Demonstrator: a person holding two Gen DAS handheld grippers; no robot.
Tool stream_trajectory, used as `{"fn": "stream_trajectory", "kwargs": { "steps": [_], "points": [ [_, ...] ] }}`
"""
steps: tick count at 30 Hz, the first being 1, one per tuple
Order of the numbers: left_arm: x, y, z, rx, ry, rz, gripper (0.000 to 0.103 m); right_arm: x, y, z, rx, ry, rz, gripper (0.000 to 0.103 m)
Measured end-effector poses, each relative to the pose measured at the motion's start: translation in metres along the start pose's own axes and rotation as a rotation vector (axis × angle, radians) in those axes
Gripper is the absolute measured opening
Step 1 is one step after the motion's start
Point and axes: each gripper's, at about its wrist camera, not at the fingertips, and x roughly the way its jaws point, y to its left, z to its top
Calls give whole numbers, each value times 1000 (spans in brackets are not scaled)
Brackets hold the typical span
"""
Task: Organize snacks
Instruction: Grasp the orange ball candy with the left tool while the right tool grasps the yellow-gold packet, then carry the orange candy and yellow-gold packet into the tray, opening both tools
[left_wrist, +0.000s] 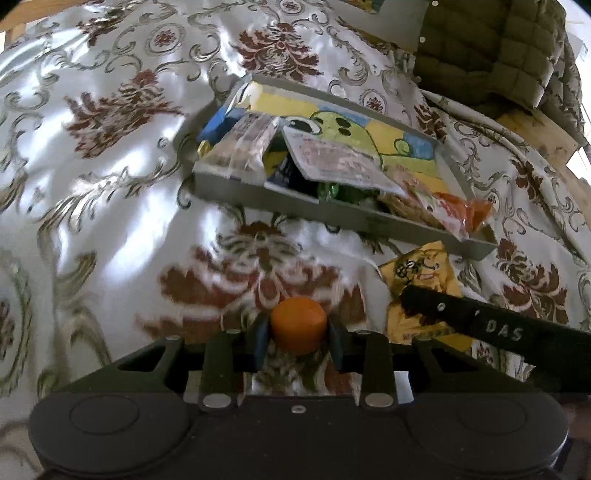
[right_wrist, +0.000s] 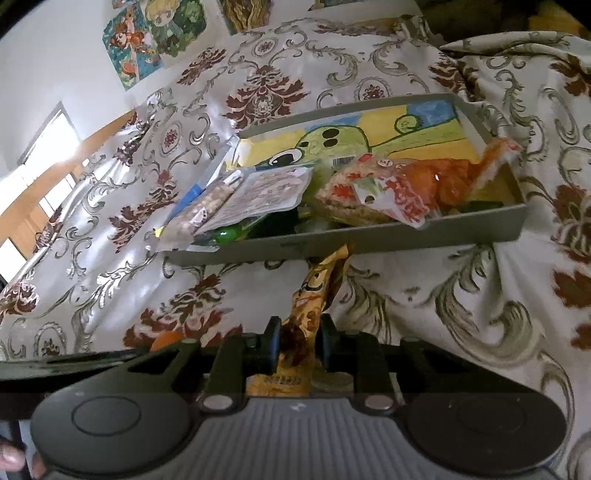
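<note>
The snacks here are a small, smooth, likely slippery orange ball (left_wrist: 298, 325) clamped across its middle in the left tool (left_wrist: 298, 332) and a light, crinkly yellow foil packet (right_wrist: 306, 314), pinched mid-body by the right tool (right_wrist: 298, 341), both just short of the grey cardboard tray (right_wrist: 369, 240).

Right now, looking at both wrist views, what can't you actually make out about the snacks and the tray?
- Green item in the tray: both views, mostly buried under packets, so its kind is unclear.
- Yellow packet: right wrist view, its lower end is hidden behind the right tongs; its print is blurred.
- Orange round snack: left wrist view, its underside is hidden between the left tongs.
- Tray floor drawing: partly covered by packets.
</note>
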Motion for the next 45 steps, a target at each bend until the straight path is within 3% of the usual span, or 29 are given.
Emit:
{"fn": "stream_trajectory", "kwargs": {
  "steps": [3,5,13,22,35,41,45],
  "points": [
    [-11,-2,-11,-29,2,8,35,-16,1,-5,15,-9,0,22],
    [-19,-6,-17,-40,-4,8,35,-34,2,-11,28,-32,8,15],
    [-47,-12,-38,-94,-12,6,35,-86,4,-35,63,-67,25,14],
    [-70,-8,-55,-82,-45,43,35,-89,-1,-46,113,-59,36,14],
    [-70,-7,-43,-125,-171,-25,35,-88,-3,-44,151,-107,79,14],
    [-59,-19,-30,-74,-208,-30,35,-86,-3,-39,161,-138,96,14],
    [-52,-17,-16,-94,-228,-87,35,-86,-1,-33,149,-171,84,14]
  ]
}}
